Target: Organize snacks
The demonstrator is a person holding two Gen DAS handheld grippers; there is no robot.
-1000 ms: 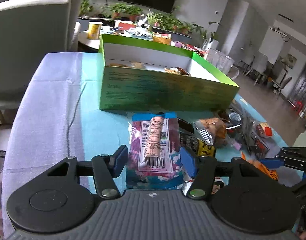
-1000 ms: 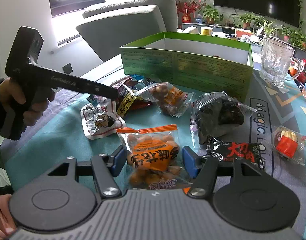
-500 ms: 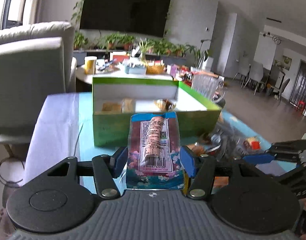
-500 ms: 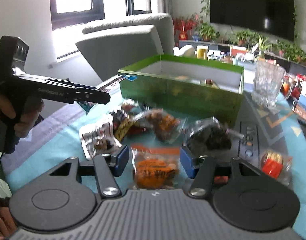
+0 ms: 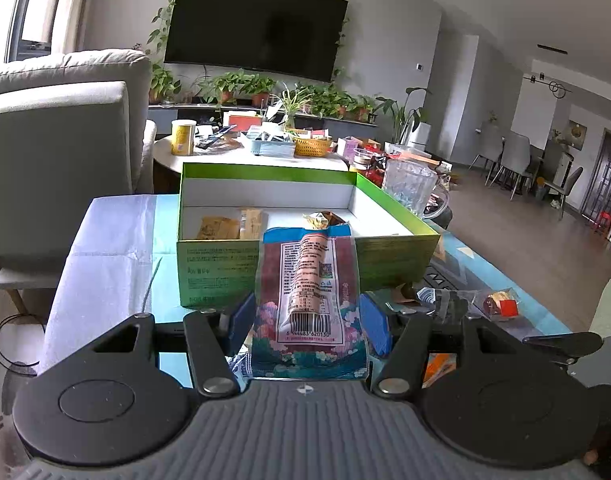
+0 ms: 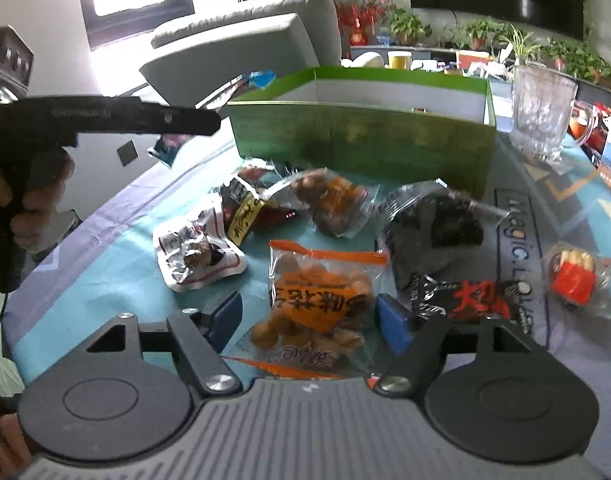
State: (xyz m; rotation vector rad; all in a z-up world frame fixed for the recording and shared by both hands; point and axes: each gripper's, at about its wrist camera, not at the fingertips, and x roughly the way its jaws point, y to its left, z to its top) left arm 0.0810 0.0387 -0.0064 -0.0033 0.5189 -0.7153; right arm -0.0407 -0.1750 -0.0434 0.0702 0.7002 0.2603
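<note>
Left wrist view: my left gripper clamps a snack packet before the green box. My right gripper, spread wide, straddles an orange snack bag on the table.

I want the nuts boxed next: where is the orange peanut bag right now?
In the right wrist view, the orange peanut bag lies on the table between the open right gripper fingers, beside the black-and-red packet.
</note>
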